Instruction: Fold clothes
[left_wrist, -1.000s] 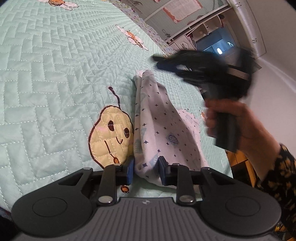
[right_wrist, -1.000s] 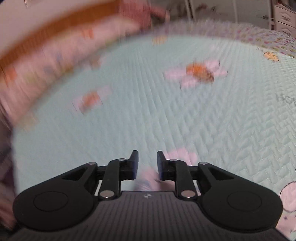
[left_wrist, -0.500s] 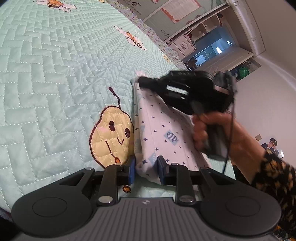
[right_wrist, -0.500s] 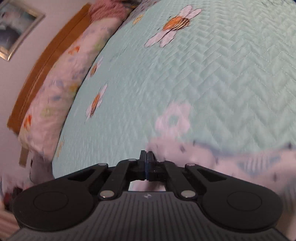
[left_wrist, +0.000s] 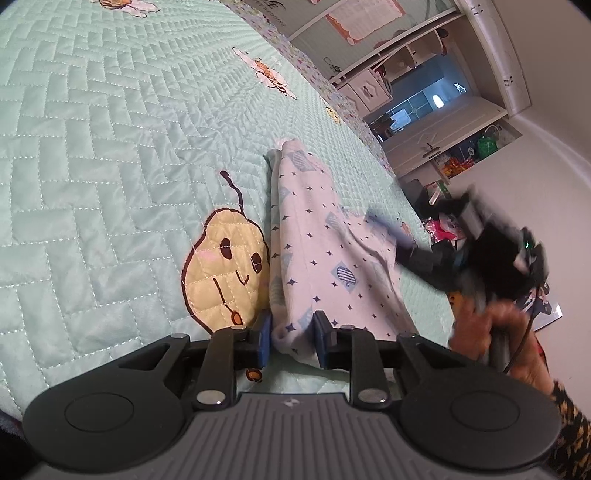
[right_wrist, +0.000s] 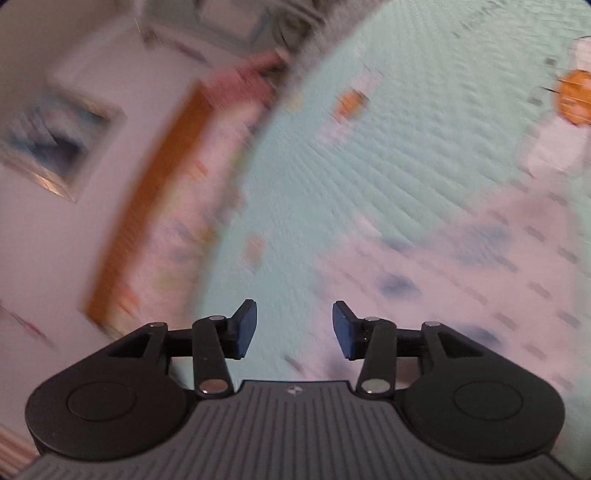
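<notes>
Now the right hand-held gripper (right_wrist: 294, 328) has just been opening, empty, off the folded garment (left_wrist: 325, 258) on the bed (left_wrist: 110, 147); the left hand-held gripper (left_wrist: 291, 338) stays clamped on its near corner

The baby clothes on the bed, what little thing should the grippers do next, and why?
Probably bring the right gripper down onto the loose flap of the clothes and close on it. Its fingers have just been opening and nothing is between them, while the left gripper pinches the near end. The flap on the quilt is unfolded.
</notes>
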